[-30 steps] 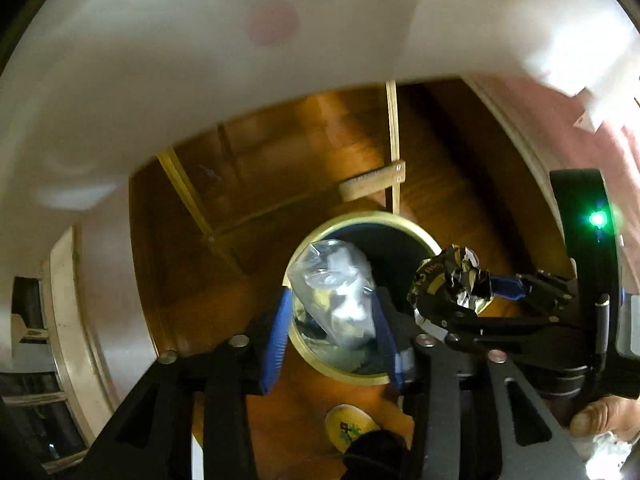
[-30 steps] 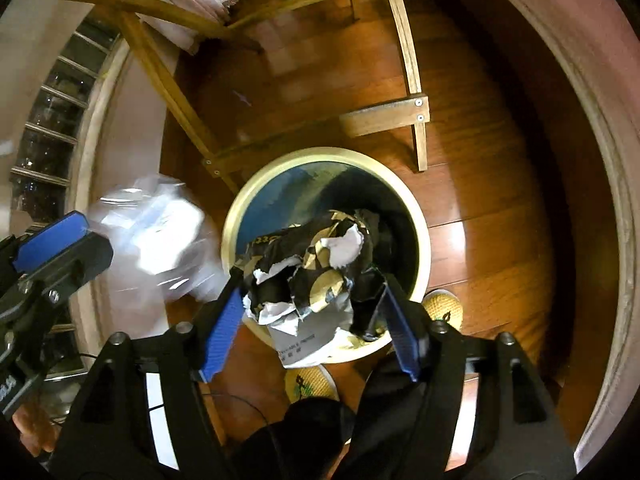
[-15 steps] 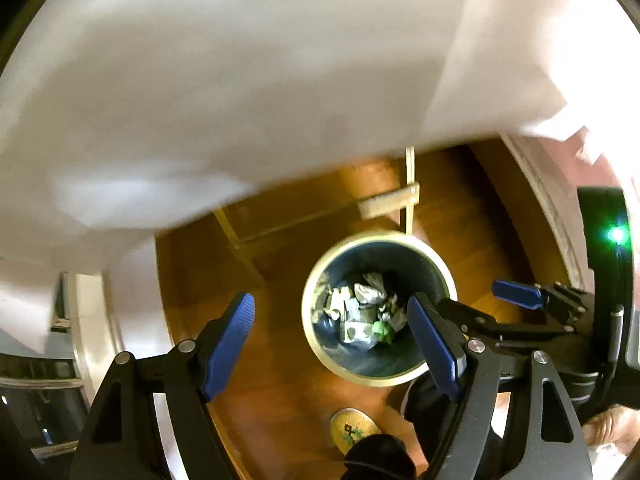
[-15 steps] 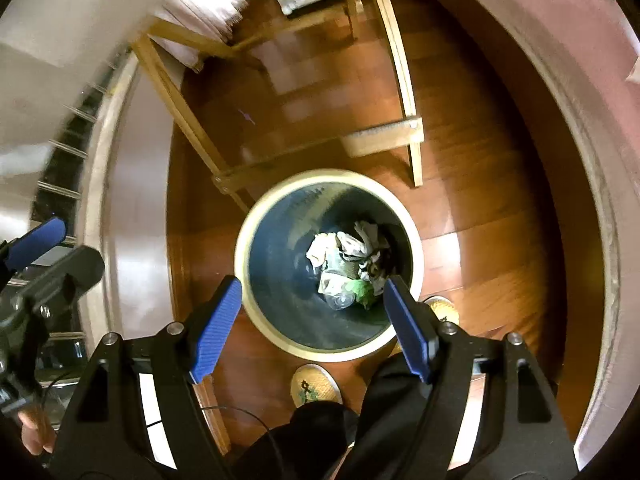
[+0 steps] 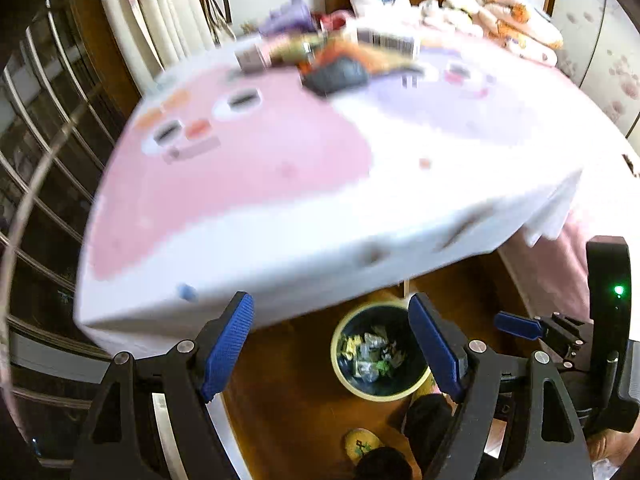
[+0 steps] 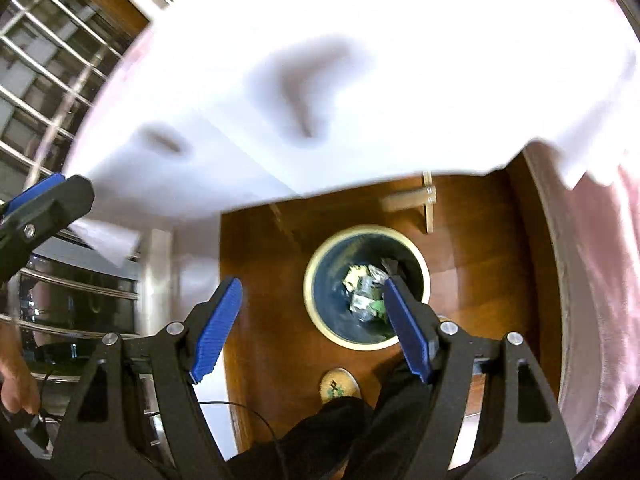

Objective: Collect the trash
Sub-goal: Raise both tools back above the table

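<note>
Left wrist view looking forward and down across the table [image 5: 280, 184], right wrist view steeper and nearer the cloth, both sharing the trash bin [image 5: 380, 354] [image 6: 366, 286] far below on the wooden floor [image 6: 272, 264]

tabletop clutter [image 5: 336, 56]: blurred | bin scraps [image 6: 366, 294]: too small to identify

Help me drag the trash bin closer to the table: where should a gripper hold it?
Pinch the cream rim of the trash bin on its near side, from above, one finger inside the wall, one outside. It stands upright, mouth open; the round body looks too wide to span, and the trash lies low, leaving the wall free.
</note>
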Demonstrator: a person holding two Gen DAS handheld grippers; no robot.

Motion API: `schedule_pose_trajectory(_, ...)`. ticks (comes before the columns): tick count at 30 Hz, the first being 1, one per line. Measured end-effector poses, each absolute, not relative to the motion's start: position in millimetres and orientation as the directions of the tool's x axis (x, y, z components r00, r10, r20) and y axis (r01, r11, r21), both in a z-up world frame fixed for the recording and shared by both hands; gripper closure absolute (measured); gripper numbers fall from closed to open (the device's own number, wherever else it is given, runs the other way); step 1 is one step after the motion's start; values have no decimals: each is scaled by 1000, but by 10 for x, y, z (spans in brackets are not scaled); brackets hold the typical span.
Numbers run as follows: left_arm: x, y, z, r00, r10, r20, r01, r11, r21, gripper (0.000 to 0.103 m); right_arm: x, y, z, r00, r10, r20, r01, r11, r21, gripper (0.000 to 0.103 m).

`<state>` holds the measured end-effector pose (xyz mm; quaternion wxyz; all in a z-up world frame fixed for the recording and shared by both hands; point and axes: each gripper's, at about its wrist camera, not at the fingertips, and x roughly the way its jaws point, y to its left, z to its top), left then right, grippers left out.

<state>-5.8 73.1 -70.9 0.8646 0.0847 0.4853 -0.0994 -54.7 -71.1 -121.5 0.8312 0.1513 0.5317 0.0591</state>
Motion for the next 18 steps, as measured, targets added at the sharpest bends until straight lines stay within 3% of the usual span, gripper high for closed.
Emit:
schedule_pose_trajectory(8, -237, 904, 219, 583, -115, -804, 268, 962, 56, 22, -720, -555, -254, 514, 254, -819, -3, 956, 294, 32)
schedule_pose_trajectory(18, -386, 889, 954, 657, -139, -741, 291, 953, 80, 22, -858, -456, 580, 608, 223, -762, -39, 967, 252, 32)
